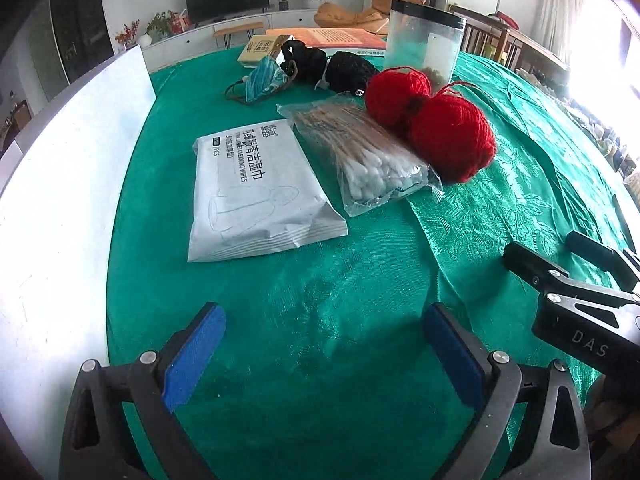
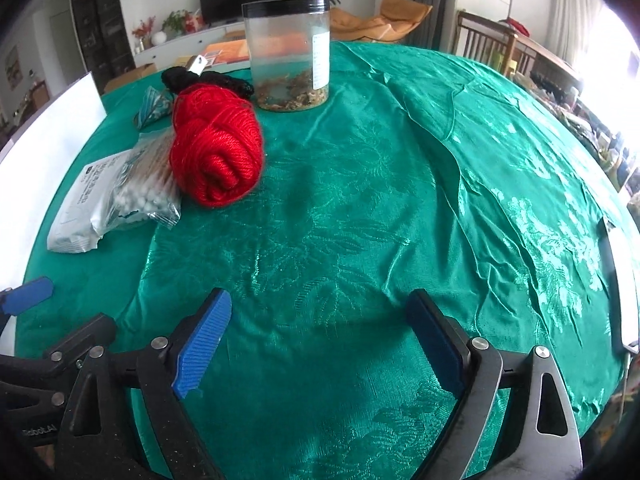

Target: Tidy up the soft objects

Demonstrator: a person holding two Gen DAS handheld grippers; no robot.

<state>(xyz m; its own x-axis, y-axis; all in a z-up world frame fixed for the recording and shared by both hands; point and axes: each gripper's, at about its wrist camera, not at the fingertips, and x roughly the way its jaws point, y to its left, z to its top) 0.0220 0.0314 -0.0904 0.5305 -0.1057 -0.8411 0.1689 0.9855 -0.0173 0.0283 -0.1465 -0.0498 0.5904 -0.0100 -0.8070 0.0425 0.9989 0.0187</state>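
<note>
near cloth [image 2: 320, 240]: bare ahead of both grippers; open passage
right side: wrinkled cloth only; clear
left: white board [image 1: 60, 200] walls the edge
far-left cluster: wipes pack [image 1: 256, 188], cotton swab bag [image 1: 372, 156], red yarn [image 2: 216, 152] touching; clear jar [image 2: 290, 52] upright behind

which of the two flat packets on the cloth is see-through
The cotton swab bag, beside the red yarn; the wipes pack is opaque white.
</note>
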